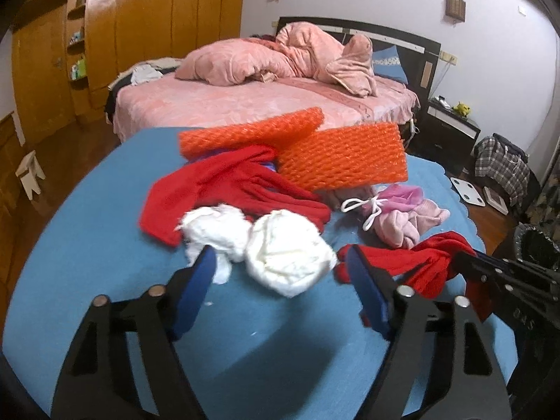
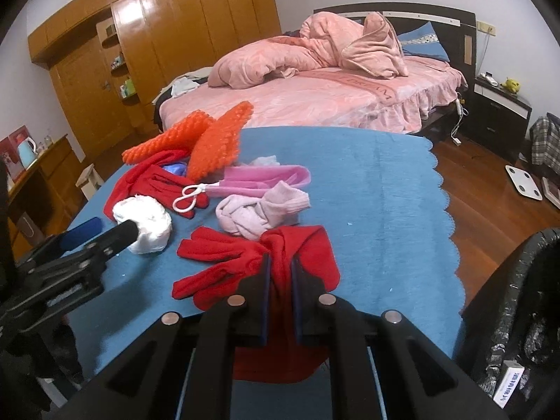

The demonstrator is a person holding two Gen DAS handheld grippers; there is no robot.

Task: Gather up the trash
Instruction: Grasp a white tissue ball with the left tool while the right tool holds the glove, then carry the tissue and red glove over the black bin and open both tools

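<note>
Right gripper clamps the red glove; left gripper, jaws wide, straddles crumpled white tissue at twelve o'clock.

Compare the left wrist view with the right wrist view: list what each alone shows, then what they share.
Only the left wrist view: its own open left gripper around the white wad, and both white wads side by side. Only the right wrist view: the kettle and a small box in the trash bin. Both: the right gripper shut on the red glove, orange foam nets, and the blue cloth.
</note>
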